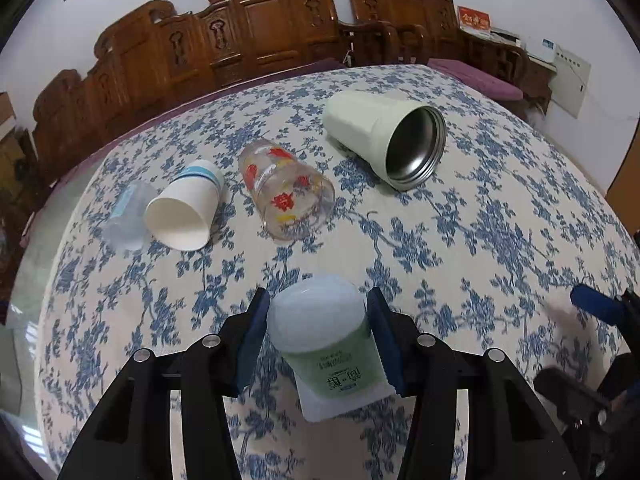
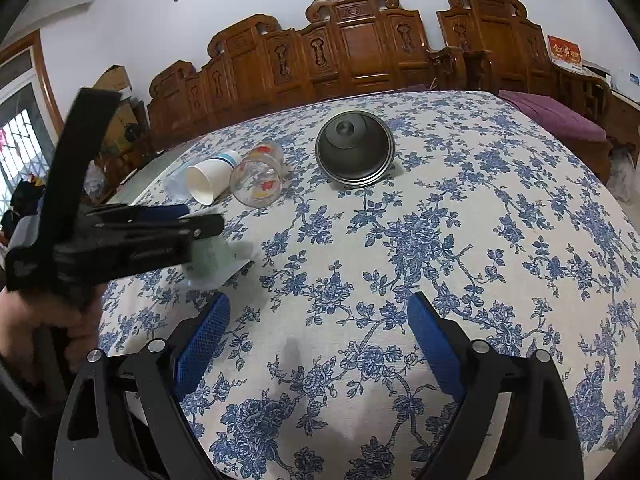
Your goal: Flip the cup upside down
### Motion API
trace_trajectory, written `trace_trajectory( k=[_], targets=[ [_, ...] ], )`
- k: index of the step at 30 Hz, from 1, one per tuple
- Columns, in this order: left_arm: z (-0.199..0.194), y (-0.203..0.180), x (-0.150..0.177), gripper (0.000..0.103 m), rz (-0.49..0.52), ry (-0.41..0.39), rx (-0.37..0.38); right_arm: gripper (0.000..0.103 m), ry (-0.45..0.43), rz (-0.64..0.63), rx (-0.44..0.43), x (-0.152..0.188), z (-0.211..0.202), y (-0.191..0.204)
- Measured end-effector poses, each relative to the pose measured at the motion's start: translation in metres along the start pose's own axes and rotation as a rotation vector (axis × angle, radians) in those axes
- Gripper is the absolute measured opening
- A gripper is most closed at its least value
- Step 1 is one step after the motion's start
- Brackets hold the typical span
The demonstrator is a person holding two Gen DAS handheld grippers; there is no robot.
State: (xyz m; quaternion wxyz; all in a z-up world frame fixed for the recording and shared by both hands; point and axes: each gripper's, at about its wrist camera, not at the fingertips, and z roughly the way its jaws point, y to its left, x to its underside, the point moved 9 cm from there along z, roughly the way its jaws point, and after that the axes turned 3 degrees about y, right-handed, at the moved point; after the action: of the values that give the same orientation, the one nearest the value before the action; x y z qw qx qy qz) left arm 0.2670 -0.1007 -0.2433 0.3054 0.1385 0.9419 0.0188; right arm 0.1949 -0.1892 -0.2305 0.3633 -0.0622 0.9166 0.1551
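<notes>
Five cups on the blue-floral tablecloth, counted from the left wrist view. Four lie on their sides in a row toward the far edge: one translucent plastic cup at far left, one white paper cup with blue bands just beside it and overlapping it in view, one clear glass tumbler with red and yellow print, and one cream insulated tumbler with a steel interior, mouth facing the camera, set apart to the right. The fifth, a frosted cup with green label, sits between the blue pads of the left gripper; base end points away from the camera, rim end toward it, tilted over the cloth. Whether the pads are actually touching it can't be told from either view, and the right wrist view blurs that area. Right gripper has its jaws spread wide, nothing between them, hovering over bare cloth, well apart from every cup. Two carved wooden chair-backs behind the table.
</notes>
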Motion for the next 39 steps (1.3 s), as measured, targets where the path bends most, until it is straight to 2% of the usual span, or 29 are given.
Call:
trace_trajectory(
  k=[4,8,13,15,17,20,23,31,35,39],
  targets=[
    [-0.001,-0.002,0.005,0.048,-0.017,0.027,0.023,0.092,-0.002,-0.002,0.006,-0.001,0.0,-0.001],
    [-0.007,0.002,0.007,0.057,-0.049,0.019,0.028,0.092,-0.006,0.005,0.011,-0.002,-0.002,-0.002],
    [-0.019,0.009,0.013,0.059,-0.094,0.01,0.048,0.092,-0.015,0.002,0.02,-0.004,-0.005,-0.002],
    [-0.027,0.012,0.016,0.065,-0.111,-0.001,0.052,0.092,-0.019,0.002,0.019,-0.005,-0.007,0.0],
    [-0.037,0.016,0.02,0.067,-0.127,-0.009,0.058,0.092,-0.025,-0.003,0.019,-0.007,-0.01,0.004],
    [-0.049,0.021,0.025,0.082,-0.142,-0.022,0.054,0.092,-0.032,-0.013,0.018,-0.008,-0.016,0.01],
    [-0.065,0.025,0.031,0.09,-0.157,-0.036,0.06,0.092,-0.038,-0.021,0.018,-0.01,-0.022,0.017],
    [-0.094,0.04,0.053,0.09,-0.208,-0.034,0.068,0.097,-0.039,-0.033,0.019,-0.006,-0.04,0.032],
    [-0.108,0.048,0.066,0.09,-0.229,-0.04,0.046,0.1,-0.044,-0.026,0.021,-0.003,-0.054,0.037],
    [-0.13,0.054,0.073,0.09,-0.222,-0.084,0.021,0.1,-0.058,-0.033,0.038,-0.005,-0.071,0.044]
  ],
)
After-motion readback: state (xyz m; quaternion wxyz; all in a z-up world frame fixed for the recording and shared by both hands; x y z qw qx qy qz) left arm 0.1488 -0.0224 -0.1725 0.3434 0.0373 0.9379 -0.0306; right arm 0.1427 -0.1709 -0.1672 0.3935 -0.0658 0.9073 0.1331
